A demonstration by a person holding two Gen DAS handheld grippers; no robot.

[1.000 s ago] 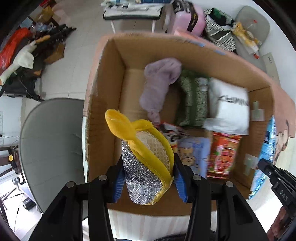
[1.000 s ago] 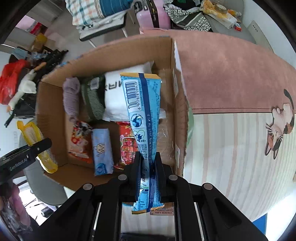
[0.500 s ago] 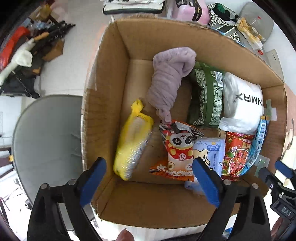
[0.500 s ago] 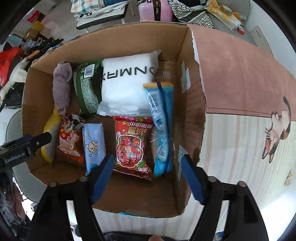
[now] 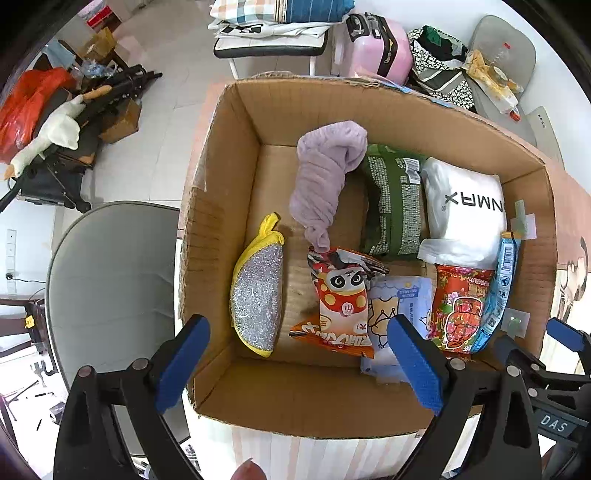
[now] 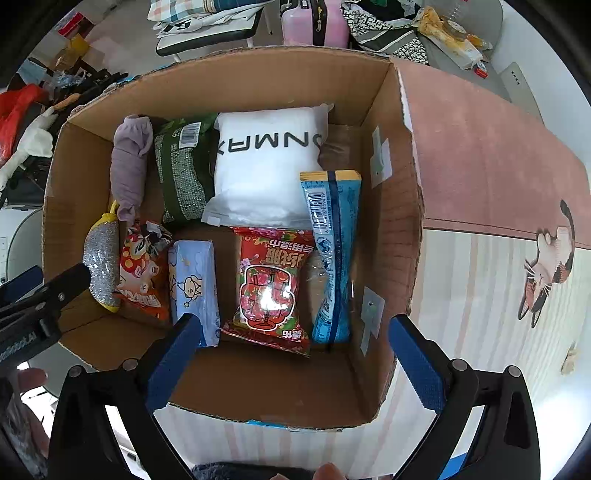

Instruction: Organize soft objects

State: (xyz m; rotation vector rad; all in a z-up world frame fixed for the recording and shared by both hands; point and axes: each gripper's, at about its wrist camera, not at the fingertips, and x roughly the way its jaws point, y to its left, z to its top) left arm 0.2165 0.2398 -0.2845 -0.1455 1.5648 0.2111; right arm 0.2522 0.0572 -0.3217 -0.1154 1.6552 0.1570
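Note:
An open cardboard box (image 5: 218,192) (image 6: 395,206) holds the soft things. A yellow and silver scrubber (image 5: 256,295) (image 6: 100,266) lies at its left side. A long blue packet (image 6: 330,251) (image 5: 498,291) lies at its right side. Between them lie a purple cloth (image 5: 325,184), a green bag (image 5: 395,199), a white pouch (image 6: 267,166), a panda snack bag (image 5: 341,299), a pale blue tissue pack (image 6: 194,280) and a red packet (image 6: 271,284). My left gripper (image 5: 299,363) is open and empty above the box's near wall. My right gripper (image 6: 291,363) is open and empty there too.
The box stands on a striped cloth with a cat print (image 6: 546,266). A grey chair (image 5: 110,280) is at the left. Farther off are a pink suitcase (image 5: 376,44), a bench with folded cloth (image 5: 273,33) and floor clutter (image 5: 55,122).
Both grippers opened and let go: the scrubber dropped into the box's left side, the blue packet into its right side. Both grippers have since drawn back a little.

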